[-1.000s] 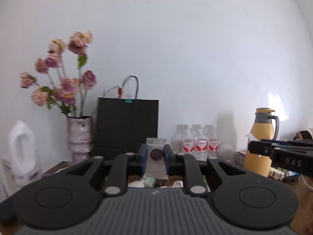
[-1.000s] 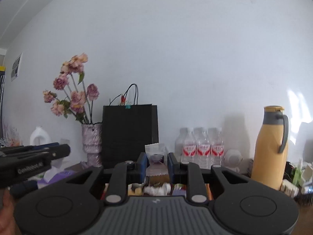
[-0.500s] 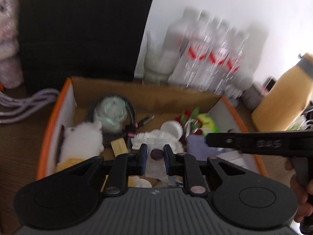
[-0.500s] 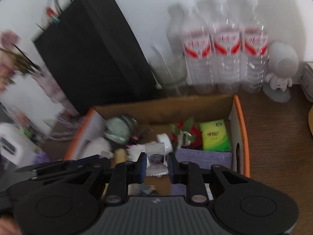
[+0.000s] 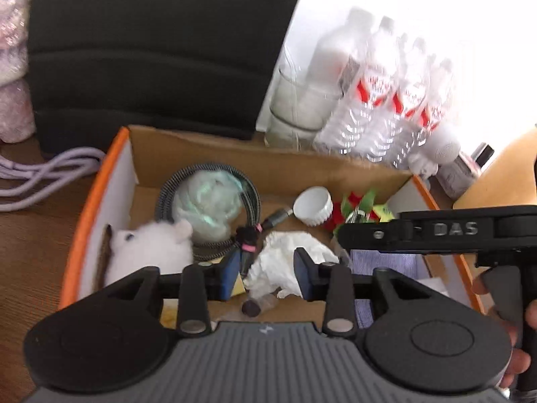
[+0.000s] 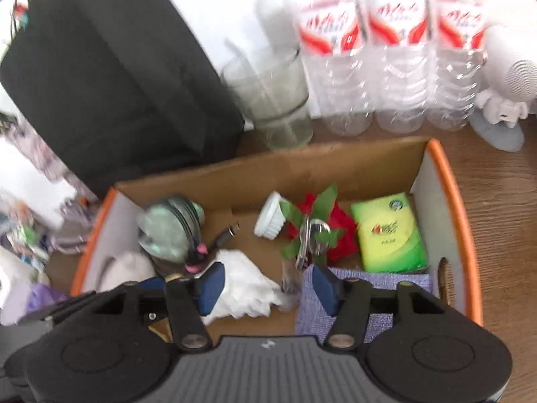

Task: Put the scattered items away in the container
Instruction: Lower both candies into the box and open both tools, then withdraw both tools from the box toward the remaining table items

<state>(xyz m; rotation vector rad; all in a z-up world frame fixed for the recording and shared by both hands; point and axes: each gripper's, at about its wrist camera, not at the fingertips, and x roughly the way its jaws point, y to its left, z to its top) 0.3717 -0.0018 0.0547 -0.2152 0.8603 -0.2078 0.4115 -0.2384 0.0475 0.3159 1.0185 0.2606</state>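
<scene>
Both grippers are hanging over the cardboard box (image 5: 100, 198), and this looks like the drop-off step. The left gripper (image 5: 266, 273) is opening its jaws, nothing pinched between them; a small clear packet with a dark round piece (image 5: 256, 305) is lying in the box at lower centre, just under the fingers. The right gripper (image 6: 265, 285) is opening too, empty above crumpled white paper (image 6: 245, 288). Next, I reckon, both are needing to lift clear and go hunting for strays outside. Readable writing: "DAS" on the right tool's arm, right of the left view. The bottle labels (image 6: 392, 23) are too blurred.
</scene>
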